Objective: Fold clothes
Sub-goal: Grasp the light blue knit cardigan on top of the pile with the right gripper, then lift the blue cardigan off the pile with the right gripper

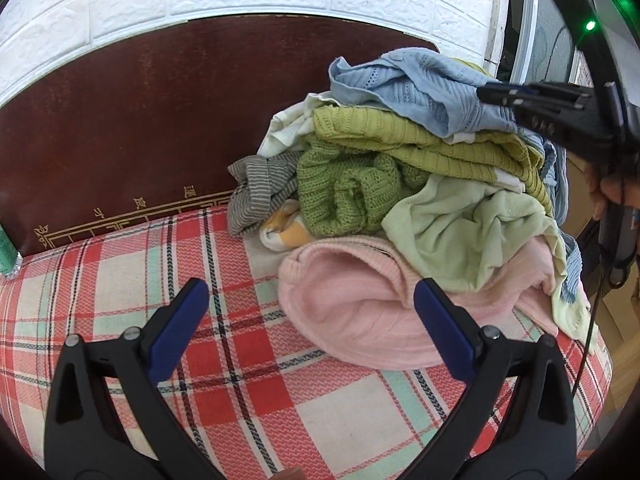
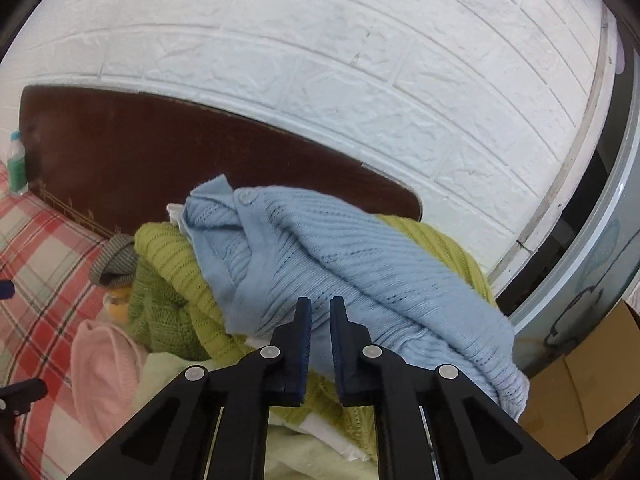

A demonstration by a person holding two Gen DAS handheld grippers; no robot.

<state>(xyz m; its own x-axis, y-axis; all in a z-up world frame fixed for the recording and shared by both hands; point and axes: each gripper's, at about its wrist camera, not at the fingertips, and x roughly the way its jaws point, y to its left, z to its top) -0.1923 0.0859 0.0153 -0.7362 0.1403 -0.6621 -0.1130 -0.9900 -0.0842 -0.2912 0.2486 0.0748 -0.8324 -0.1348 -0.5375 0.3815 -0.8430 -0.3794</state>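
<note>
A heap of clothes lies on a plaid sheet (image 1: 120,280). On top is a light blue knit sweater (image 2: 320,248), also seen in the left wrist view (image 1: 420,88). Below it lie olive-green knits (image 1: 352,184), a pale green top (image 1: 472,232), a pink sweater (image 1: 360,312) and a grey striped piece (image 1: 260,188). My right gripper (image 2: 320,304) is shut on a fold of the blue sweater at the heap's near right side; the left wrist view shows it (image 1: 486,92) from the side. My left gripper (image 1: 310,286) stands open low over the sheet, its right finger over the pink sweater.
A dark red headboard (image 1: 140,112) and a white brick wall (image 2: 320,60) stand behind the heap. A green bottle (image 2: 17,168) stands at the far left. A cardboard box (image 2: 580,392) and a window frame (image 2: 616,240) are on the right. A cable (image 1: 592,320) hangs from the right gripper.
</note>
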